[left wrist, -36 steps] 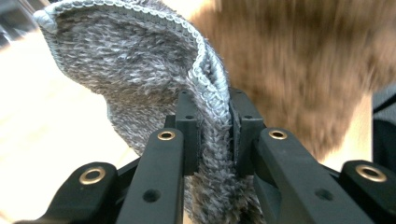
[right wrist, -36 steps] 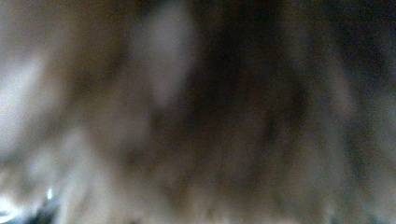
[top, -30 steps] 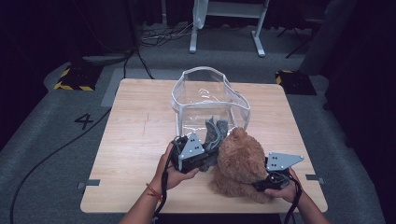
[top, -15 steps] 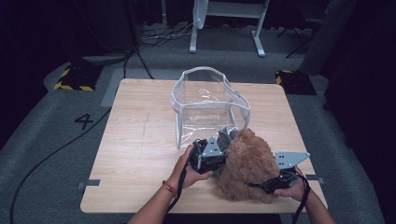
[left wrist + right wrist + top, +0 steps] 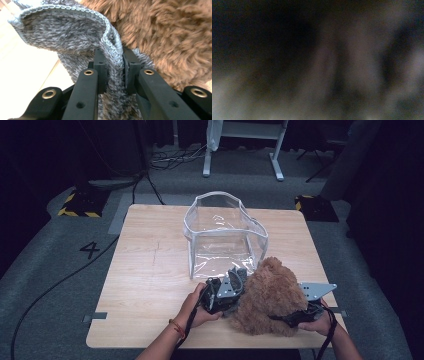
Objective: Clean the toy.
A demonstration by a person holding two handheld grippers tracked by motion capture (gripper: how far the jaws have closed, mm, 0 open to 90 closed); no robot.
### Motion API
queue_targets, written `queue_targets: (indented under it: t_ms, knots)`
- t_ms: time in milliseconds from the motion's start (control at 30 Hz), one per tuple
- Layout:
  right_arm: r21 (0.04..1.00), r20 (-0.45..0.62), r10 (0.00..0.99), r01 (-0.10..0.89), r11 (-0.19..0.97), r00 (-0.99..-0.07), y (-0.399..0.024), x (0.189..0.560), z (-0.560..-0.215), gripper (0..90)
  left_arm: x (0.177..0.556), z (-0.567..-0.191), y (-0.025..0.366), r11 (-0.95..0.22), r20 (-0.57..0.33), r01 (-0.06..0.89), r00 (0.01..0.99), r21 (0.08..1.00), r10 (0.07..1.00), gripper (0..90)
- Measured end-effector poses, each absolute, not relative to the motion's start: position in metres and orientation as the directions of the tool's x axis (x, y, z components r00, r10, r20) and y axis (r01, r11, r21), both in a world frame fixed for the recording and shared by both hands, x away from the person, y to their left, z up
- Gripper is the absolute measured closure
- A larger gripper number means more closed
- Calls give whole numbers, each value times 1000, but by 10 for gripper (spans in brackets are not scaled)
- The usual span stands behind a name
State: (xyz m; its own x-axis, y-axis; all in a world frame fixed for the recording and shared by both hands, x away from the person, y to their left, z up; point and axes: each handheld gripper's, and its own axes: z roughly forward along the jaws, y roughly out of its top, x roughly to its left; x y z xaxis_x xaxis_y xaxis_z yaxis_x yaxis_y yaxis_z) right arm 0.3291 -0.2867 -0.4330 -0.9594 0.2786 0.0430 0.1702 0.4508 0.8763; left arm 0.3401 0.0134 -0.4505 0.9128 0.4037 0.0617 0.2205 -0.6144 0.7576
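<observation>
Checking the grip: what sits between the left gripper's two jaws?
A fold of grey knitted fabric, pinched between the jaws of the left gripper, shown in the left gripper view, beside the brown plush toy.

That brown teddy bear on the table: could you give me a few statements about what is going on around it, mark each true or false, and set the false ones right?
1. The brown teddy bear lies inside the clear plastic bag. False: it rests on the wooden table, just in front of the bag.
2. The left gripper is clamped on a fold of grey knitted cloth. True.
3. The clear plastic bag stands open at the top. True.
4. The grey cloth lies far from the bear. False: in the left gripper view it sits right against the brown fur.
5. The right gripper is over by the bag. False: it is at the bear's right side, near the table's front edge.
</observation>
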Motion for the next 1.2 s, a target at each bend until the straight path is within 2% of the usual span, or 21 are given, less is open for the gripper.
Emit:
queue_targets:
  t_ms: [167, 333, 467, 500, 533, 567, 633, 667, 700, 867, 900, 1033, 1200]
  knots:
    - [865, 66, 336, 221, 451, -940, -286, 326, -432, 141, 334, -458, 6, -640, 74, 223, 912, 735, 402, 768]
    - [851, 42, 421, 253, 459, -906, -276, 311, -420, 114, 330, -457, 3, -656, 95, 235, 900, 718, 426, 769]
    - [847, 66, 472, 299, 439, -879, -270, 301, -419, 133, 328, -457, 1, -653, 91, 247, 895, 716, 438, 771]
    - [840, 58, 485, 306, 449, -872, -269, 299, -421, 102, 327, -457, 1, -656, 96, 240, 896, 715, 433, 772]
    - [833, 61, 506, 323, 450, -860, -267, 299, -425, 25, 326, -456, 1, -654, 96, 239, 897, 717, 432, 772]
    - [829, 55, 518, 328, 452, -853, -266, 300, -427, 0, 326, -456, 1, -654, 95, 240, 897, 717, 433, 772]
    - [825, 62, 523, 339, 452, -850, -264, 302, -429, 5, 324, -456, 0, -658, 100, 240, 895, 714, 435, 773]
    - [827, 67, 528, 343, 445, -846, -263, 303, -430, 20, 323, -456, 0, -661, 104, 236, 896, 713, 432, 774]
    - [825, 63, 517, 336, 454, -854, -262, 303, -430, 97, 323, -456, 0, -663, 106, 235, 896, 711, 430, 775]
    - [827, 32, 442, 272, 493, -897, -270, 305, -429, 376, 321, -458, 7, -679, 91, 236, 908, 695, 409, 777]
    - [829, 31, 438, 268, 490, -899, -272, 305, -429, 406, 320, -460, 8, -687, 87, 234, 913, 688, 398, 776]
    - [841, 44, 424, 262, 472, -904, -282, 307, -431, 472, 310, -463, 15, -710, 89, 223, 923, 668, 374, 777]
    - [845, 44, 440, 268, 462, -897, -294, 311, -430, 480, 298, -449, 26, -653, 57, 220, 926, 725, 374, 779]
